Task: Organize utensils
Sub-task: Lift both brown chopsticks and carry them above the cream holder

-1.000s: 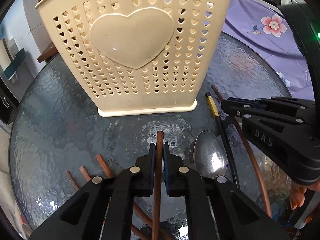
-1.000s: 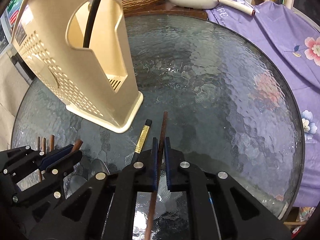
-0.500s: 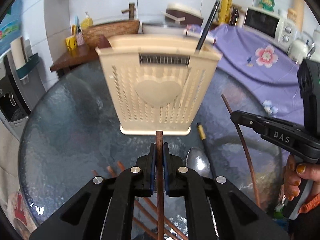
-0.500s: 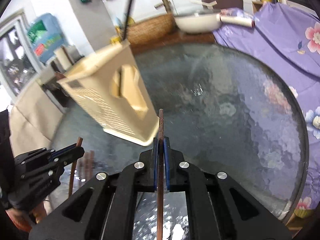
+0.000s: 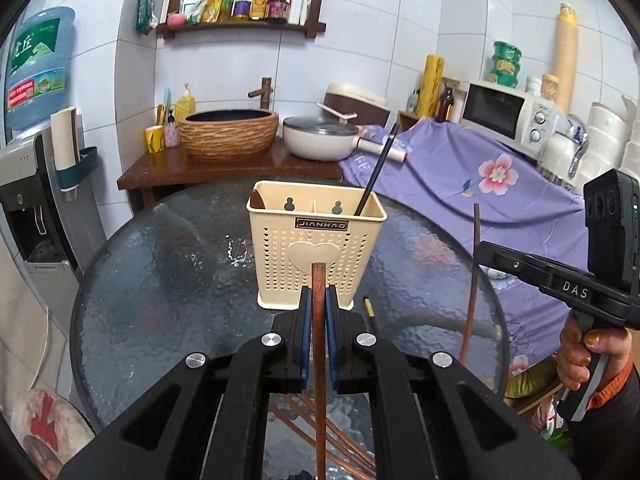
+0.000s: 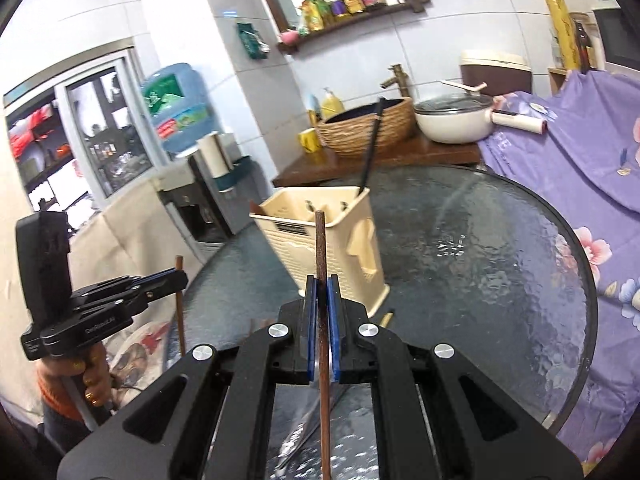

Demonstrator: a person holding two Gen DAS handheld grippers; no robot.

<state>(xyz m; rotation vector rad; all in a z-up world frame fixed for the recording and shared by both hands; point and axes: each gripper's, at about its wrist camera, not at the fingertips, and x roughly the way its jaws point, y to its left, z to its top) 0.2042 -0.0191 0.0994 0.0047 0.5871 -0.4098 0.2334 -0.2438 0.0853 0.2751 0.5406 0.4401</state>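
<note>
Both claws raised: left claw (image 5: pixel 319 312), right claw (image 6: pixel 321 308), 1 brown chopstick (image 5: pixel 319 344) each.

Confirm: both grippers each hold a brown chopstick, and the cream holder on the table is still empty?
Not quite. The holder is not empty: a black chopstick already stands in its right compartment, as the left wrist view shows. The rest holds: the left gripper and right gripper are each shut on a brown chopstick, and the holder stands on the table.
</note>
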